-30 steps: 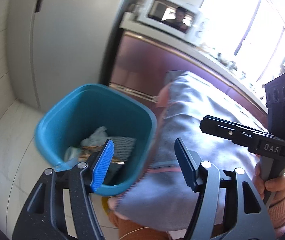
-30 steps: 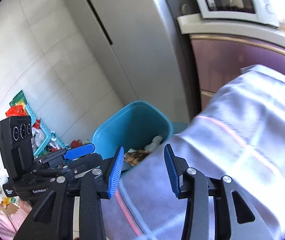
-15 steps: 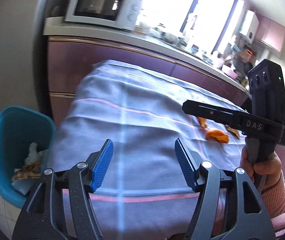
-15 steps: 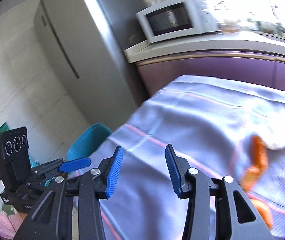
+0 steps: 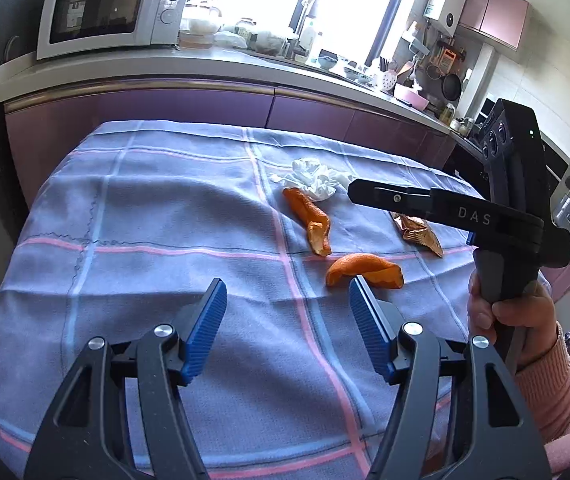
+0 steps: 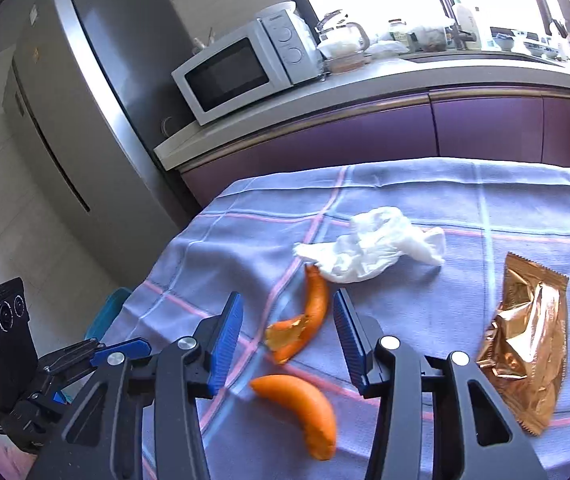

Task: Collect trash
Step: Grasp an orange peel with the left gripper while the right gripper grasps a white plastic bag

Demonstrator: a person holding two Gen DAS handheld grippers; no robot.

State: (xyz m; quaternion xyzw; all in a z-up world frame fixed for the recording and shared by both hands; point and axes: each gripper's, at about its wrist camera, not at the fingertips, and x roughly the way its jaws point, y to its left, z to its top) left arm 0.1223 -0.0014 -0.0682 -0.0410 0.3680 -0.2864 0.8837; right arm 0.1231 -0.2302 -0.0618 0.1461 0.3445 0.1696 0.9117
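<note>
Left gripper point(image 5: 287, 304) released and empty at lower centre, right gripper point(image 6: 287, 322) opening above orange peel point(image 6: 299, 326) (untouched), crumpled tissue point(image 6: 369, 252) centre frame, foil wrapper point(image 6: 525, 344) right, checked tablecloth point(image 6: 465, 200).

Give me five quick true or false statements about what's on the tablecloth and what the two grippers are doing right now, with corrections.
1. Two orange peels lie on the checked tablecloth. True.
2. The crumpled white tissue is inside the microwave. False: it lies on the cloth.
3. The left gripper holds a peel. False: nothing is between its pads.
4. A copper-coloured wrapper lies flat on the cloth. True.
5. The right gripper grips the wrapper. False: its jaws are opening, holding nothing.
</note>
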